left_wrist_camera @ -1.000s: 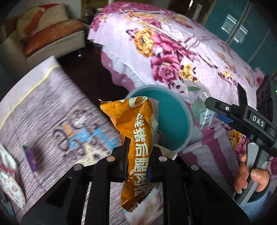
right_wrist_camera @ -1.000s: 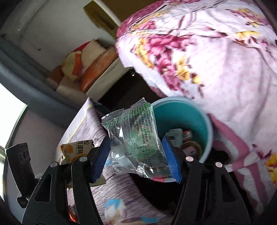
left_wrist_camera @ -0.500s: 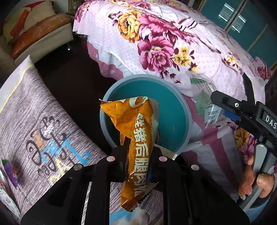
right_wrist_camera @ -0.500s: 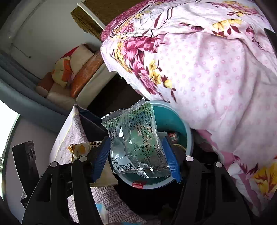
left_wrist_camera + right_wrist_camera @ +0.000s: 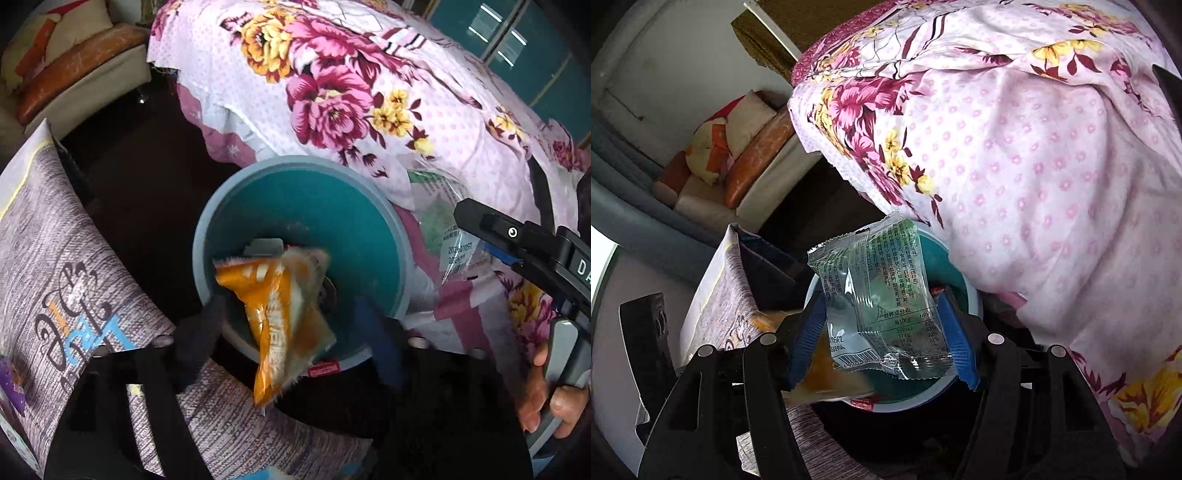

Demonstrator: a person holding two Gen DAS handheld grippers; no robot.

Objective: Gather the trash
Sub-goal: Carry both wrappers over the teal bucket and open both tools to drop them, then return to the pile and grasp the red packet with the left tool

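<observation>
My left tool [image 5: 295, 317] is opening, and the orange snack wrapper [image 5: 280, 317] falls between its jaws into the teal bin [image 5: 369, 221] below. My right tool [image 5: 882, 332] pinches the clear green wrapper [image 5: 879, 295] above the bin, not dropped yet.

A floral quilt [image 5: 332, 92] covers the bed beside a dark floor [image 5: 147, 192]; cushions [image 5: 66, 62] crowd a pale sofa [image 5: 92, 96].

Crinkled orange snack wrapper [image 5: 277, 317] tilts over the round teal plastic bin [image 5: 354, 236] (blurred); clear green-printed wrapper [image 5: 882, 302] upright above it.
</observation>
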